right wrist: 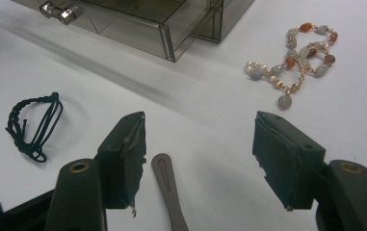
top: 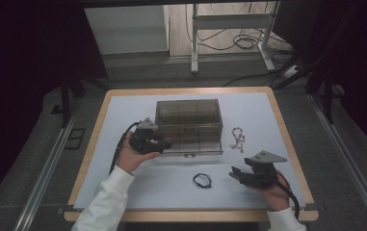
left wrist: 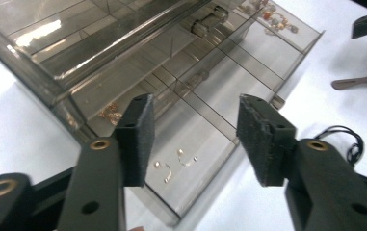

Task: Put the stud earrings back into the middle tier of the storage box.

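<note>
Left claw (left wrist: 193, 139) jaws apart above smoky clear plastic compartment box (left wrist: 190, 82) holding small, perhaps gold, earrings (left wrist: 176, 163), right claw (right wrist: 198, 159) jaws apart by slim brown clip (right wrist: 167, 185).

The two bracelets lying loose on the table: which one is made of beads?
The beaded bracelet beside the organiser box's right end: pale, orange and pearly stones on fine links. The other, the black cord bracelet, is a plain braided loop lying nearer the table's front.
</note>
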Motion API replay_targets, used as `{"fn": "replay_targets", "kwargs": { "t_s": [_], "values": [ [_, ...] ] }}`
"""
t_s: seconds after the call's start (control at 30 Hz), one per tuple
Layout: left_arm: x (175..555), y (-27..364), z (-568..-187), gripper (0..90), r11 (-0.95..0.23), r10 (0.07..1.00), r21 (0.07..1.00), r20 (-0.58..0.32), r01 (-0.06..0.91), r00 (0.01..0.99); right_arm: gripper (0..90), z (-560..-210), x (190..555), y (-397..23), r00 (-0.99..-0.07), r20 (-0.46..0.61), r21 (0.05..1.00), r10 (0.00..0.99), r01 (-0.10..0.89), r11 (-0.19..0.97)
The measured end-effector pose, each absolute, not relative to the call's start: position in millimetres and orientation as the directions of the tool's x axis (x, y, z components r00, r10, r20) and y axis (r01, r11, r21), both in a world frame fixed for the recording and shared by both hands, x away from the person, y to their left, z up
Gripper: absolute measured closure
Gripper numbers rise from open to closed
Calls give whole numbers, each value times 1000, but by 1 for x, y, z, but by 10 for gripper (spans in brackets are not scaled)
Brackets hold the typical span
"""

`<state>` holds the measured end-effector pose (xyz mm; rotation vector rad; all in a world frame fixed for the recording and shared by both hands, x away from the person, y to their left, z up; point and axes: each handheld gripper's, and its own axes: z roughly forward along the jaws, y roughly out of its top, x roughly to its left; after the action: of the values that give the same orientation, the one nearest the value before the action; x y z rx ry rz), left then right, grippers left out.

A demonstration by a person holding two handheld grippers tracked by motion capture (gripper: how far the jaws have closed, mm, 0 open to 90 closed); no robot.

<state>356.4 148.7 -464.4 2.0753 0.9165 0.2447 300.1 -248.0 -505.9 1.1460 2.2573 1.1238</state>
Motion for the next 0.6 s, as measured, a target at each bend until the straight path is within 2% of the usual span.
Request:
{"fn": "replay_targets", "kwargs": {
  "t_s": [0.2,0.6],
  "values": [
    [340,159,-464,409,-380,680,777,-134,503,721,366,-506,300,-247,-602,28,787,798,506,355],
    [319,170,-472,373,-399,666,780,-114,482,737,366,-507,300,-247,-603,28,786,798,507,355]
  ]
}}
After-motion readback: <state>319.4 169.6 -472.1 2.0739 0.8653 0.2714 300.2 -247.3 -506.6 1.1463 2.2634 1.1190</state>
